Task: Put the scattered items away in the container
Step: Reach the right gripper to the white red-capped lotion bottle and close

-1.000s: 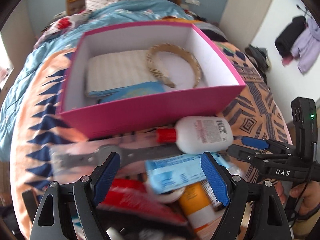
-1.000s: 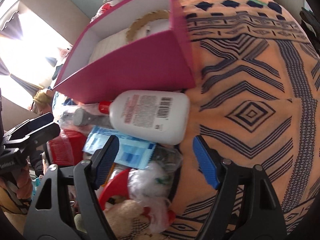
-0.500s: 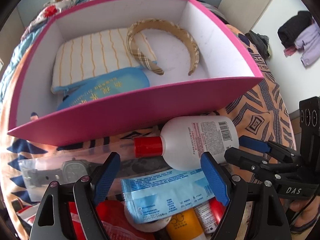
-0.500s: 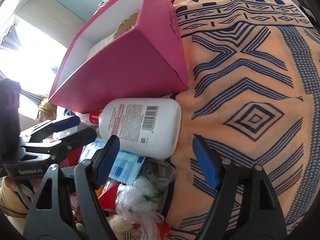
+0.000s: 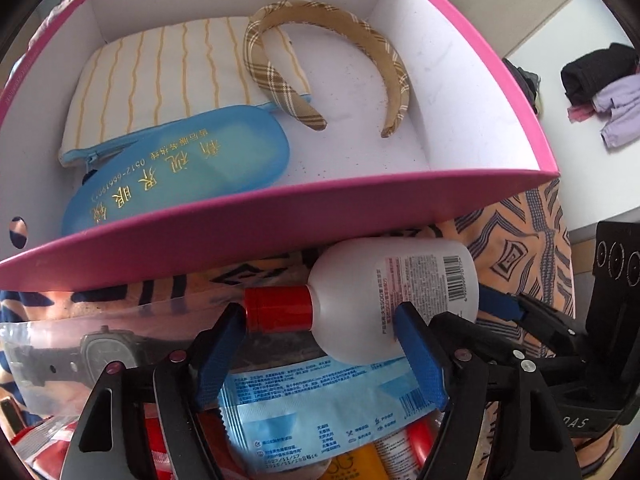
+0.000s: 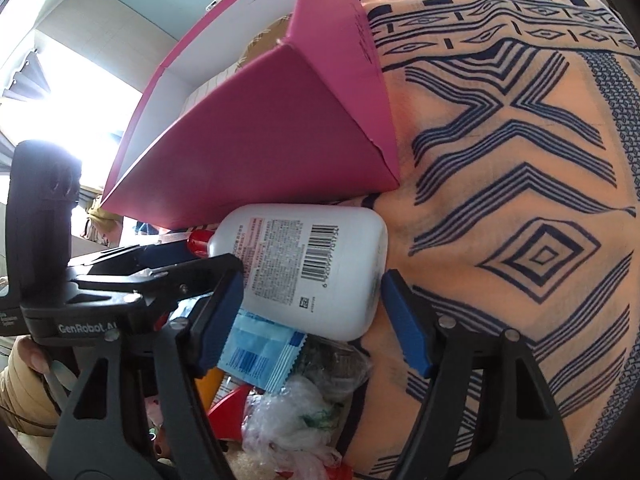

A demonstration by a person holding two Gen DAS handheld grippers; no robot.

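One pink box [image 5: 280,236] holds three things: one plaid headband [image 5: 372,48], one striped pouch [image 5: 160,76], one blue glasses case [image 5: 180,168]. Outside on the bedspread [image 6: 520,160]: one white bottle [image 5: 392,292], one bagged wristwatch [image 5: 100,344], one blue sachet [image 5: 312,408].

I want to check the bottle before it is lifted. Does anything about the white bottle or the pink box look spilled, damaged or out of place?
No spill or damage shows. The white bottle lies on its side on the blanket, red cap on, against the pink box's front wall. That wall bulges in these fisheye views, probably from the lens.
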